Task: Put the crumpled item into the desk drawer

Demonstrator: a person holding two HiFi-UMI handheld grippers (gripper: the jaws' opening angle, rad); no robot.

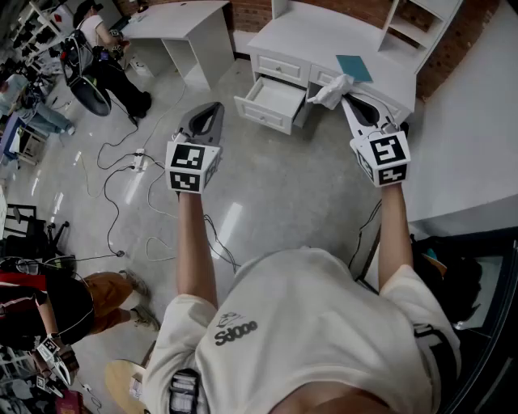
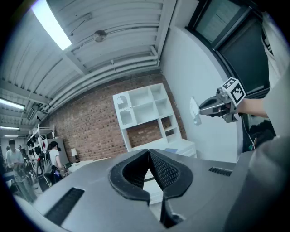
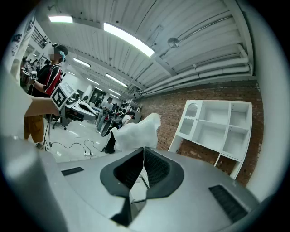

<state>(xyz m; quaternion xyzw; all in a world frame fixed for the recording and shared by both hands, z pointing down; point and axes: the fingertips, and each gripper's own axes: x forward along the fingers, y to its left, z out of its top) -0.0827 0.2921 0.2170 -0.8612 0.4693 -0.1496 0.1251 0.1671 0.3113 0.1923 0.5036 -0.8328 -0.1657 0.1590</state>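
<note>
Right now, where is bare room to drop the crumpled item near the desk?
The open drawer looks bare inside its white walls. The desk top is bare left of the blue sheet. It is crowded by the desk's front edge, where the right gripper, shut on the crumpled item, hangs.

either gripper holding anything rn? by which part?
Right gripper pinches the crumpled white item by one edge, at the jaw tips. Left gripper is shut, empty.

The desk (image 1: 312, 36) carries a shelf unit (image 1: 421, 20) along its back edge and a notebook (image 1: 354, 67) near its front edge. An open drawer (image 1: 263, 113) juts from the desk's front. The crumpled paper (image 1: 332, 90) sits just right of the drawer, in the right gripper (image 1: 346, 99). The left gripper (image 1: 212, 110) is left of the drawer, over the floor (image 1: 283, 186).
</note>
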